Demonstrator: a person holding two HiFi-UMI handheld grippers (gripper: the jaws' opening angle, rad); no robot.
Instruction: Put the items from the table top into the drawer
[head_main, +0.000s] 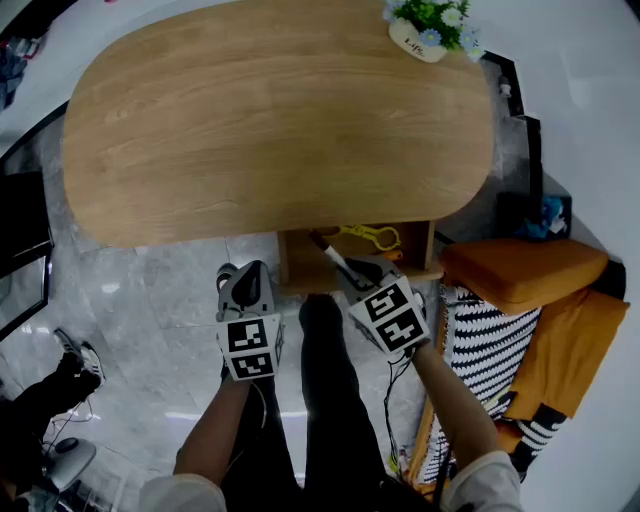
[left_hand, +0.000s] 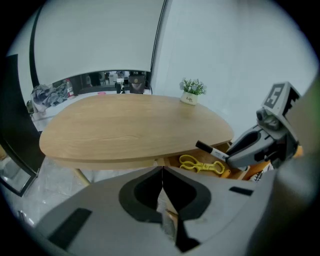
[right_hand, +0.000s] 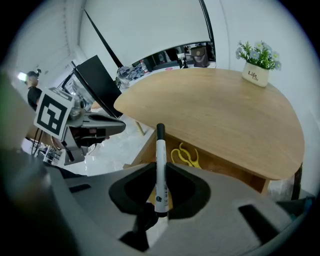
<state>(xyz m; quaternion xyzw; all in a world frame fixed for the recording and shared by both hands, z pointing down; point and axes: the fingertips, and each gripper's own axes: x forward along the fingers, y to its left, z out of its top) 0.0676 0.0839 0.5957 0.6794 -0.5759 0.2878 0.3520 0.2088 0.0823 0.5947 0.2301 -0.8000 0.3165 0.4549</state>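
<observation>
the right tongs (right_hand: 160, 169) are closed partway on a marker (right_hand: 160, 145), pinched near its lower end, black cap sticking out ahead. the open drawer (head_main: 298, 262) sits just ahead of and below them, with yellow scissors (head_main: 372, 237) inside. the left tongs (left_hand: 161, 172) are pressed together on nothing, off to the drawer's side. the step looks like dropping the marker in: keep it clear of the tabletop (head_main: 270, 120) edge above, lower it beside the scissors, lay it flat, then let go. beyond, only a flower pot (head_main: 415, 40) stands.
</observation>
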